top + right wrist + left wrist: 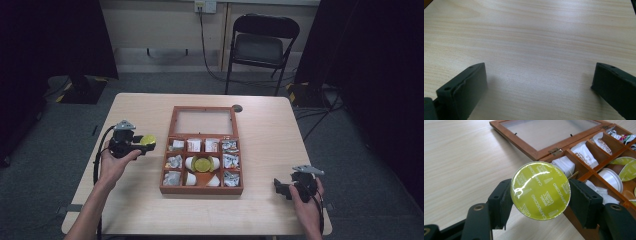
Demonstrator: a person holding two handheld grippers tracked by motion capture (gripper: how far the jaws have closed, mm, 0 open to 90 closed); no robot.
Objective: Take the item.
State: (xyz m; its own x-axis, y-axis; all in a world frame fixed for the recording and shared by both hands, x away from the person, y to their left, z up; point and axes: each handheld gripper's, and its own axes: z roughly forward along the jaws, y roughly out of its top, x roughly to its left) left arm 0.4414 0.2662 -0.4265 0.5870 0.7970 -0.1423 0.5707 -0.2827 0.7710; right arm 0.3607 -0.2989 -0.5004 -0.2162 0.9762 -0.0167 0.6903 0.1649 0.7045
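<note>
Two grippers: left gripper (540,195) clamped on green capsule (540,190), right gripper (539,82) wide, empty.

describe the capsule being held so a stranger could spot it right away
Start at the wooden box in the middle of the table. Left of it, the left gripper holds the capsule. Unlike the one in the box, its yellow-green lid sits pinched between black jaws.
</note>
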